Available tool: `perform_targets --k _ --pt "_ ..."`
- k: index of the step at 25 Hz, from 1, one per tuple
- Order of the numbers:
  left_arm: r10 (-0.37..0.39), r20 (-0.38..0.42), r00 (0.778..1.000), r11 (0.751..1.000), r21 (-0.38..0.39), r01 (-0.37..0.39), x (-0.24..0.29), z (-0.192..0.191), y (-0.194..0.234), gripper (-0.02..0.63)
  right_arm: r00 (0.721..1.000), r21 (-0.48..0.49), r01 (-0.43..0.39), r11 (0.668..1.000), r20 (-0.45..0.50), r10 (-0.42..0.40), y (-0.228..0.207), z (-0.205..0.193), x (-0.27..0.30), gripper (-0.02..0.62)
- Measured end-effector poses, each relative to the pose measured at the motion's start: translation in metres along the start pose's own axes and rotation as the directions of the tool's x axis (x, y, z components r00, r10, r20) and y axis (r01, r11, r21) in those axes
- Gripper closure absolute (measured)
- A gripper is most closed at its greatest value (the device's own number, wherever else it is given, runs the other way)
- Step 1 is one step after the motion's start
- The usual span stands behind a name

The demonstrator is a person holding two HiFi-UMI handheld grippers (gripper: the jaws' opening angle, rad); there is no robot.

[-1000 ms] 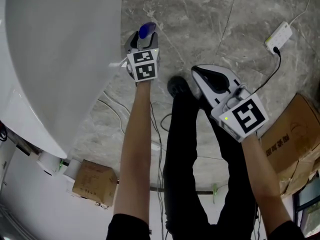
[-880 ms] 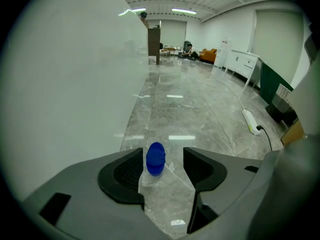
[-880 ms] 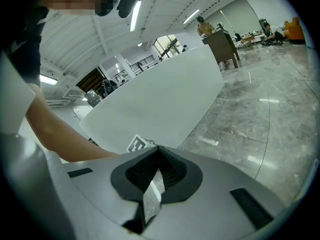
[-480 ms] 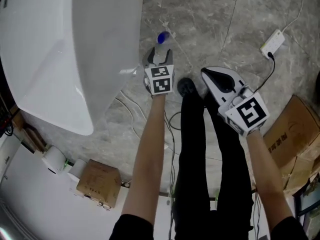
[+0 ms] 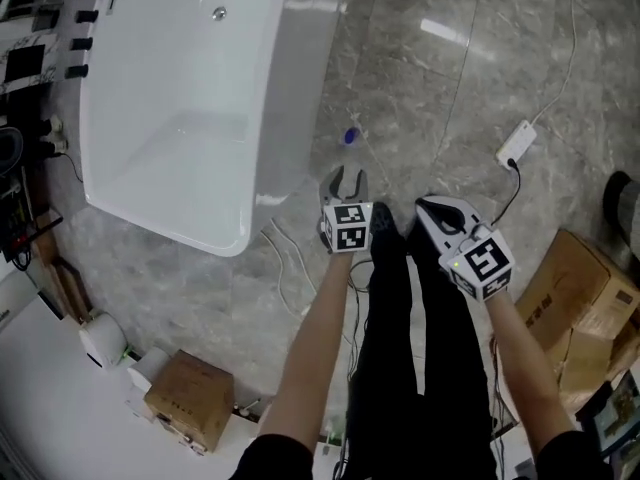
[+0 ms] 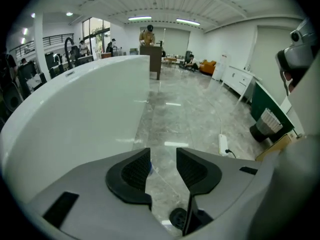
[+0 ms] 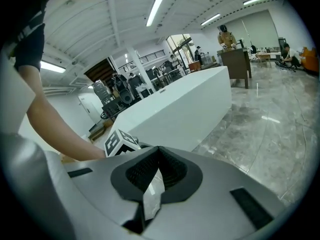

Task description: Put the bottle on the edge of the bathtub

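Note:
A small bottle with a blue cap (image 5: 350,136) stands on the grey marble floor just right of the white bathtub (image 5: 190,118). My left gripper (image 5: 346,178) hangs well short of the bottle. Its jaws are apart and closing, with nothing between them. In the left gripper view a bluish bit of the bottle (image 6: 151,170) shows far off in the gap of the left gripper (image 6: 163,156), with the bathtub wall (image 6: 75,114) at the left. My right gripper (image 5: 420,206) is held beside the left one, shut and empty. In its own view the right gripper (image 7: 158,151) has its tips together.
A white power strip (image 5: 517,143) with its cable lies on the floor at the right. Cardboard boxes stand at the right (image 5: 565,298) and lower left (image 5: 190,398). Loose cables (image 5: 285,258) run by the tub's corner. The person's black-trousered legs (image 5: 400,348) are below the grippers.
The left gripper has drawn back from the blue-capped bottle, which stays on the floor. The head view has risen, so the whole tub shows. Both grippers look smaller and lower.

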State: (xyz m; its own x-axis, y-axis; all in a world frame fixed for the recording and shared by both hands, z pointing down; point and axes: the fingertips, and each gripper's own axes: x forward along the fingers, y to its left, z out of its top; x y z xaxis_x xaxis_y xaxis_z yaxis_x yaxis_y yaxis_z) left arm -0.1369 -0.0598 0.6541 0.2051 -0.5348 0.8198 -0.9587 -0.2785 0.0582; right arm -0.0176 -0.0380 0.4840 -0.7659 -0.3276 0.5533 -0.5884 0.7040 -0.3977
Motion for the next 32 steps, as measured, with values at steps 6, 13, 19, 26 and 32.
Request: perform_targets --k 6,13,19,26,32 --pt "-0.018 0.034 0.999 1.0 0.024 0.017 -0.1 0.044 -0.009 0.454 0.999 -0.008 -0.007 1.0 0.034 0.008 0.062 0.075 -0.057 0.584" --pt "-0.061 0.089 0.994 0.998 0.0 0.061 -0.206 0.09 -0.022 0.48 0.992 0.002 0.038 0.999 0.124 -0.037 0.118 0.142 -0.112 0.584" --pt "-0.053 0.199 0.979 0.996 -0.058 0.066 -0.295 0.125 -0.019 0.518 0.985 -0.045 0.035 0.998 0.169 -0.027 0.161 0.179 -0.135 0.584" --pt "-0.036 0.368 0.929 0.999 -0.022 0.047 -0.382 0.167 -0.026 0.552 0.974 -0.132 0.016 0.991 0.227 0.015 0.201 0.211 -0.156 0.584" --pt "-0.043 0.474 0.879 0.997 -0.035 0.068 -0.451 0.191 -0.041 0.589 0.967 -0.184 0.011 0.983 0.251 0.037 0.216 0.225 -0.178 0.584"
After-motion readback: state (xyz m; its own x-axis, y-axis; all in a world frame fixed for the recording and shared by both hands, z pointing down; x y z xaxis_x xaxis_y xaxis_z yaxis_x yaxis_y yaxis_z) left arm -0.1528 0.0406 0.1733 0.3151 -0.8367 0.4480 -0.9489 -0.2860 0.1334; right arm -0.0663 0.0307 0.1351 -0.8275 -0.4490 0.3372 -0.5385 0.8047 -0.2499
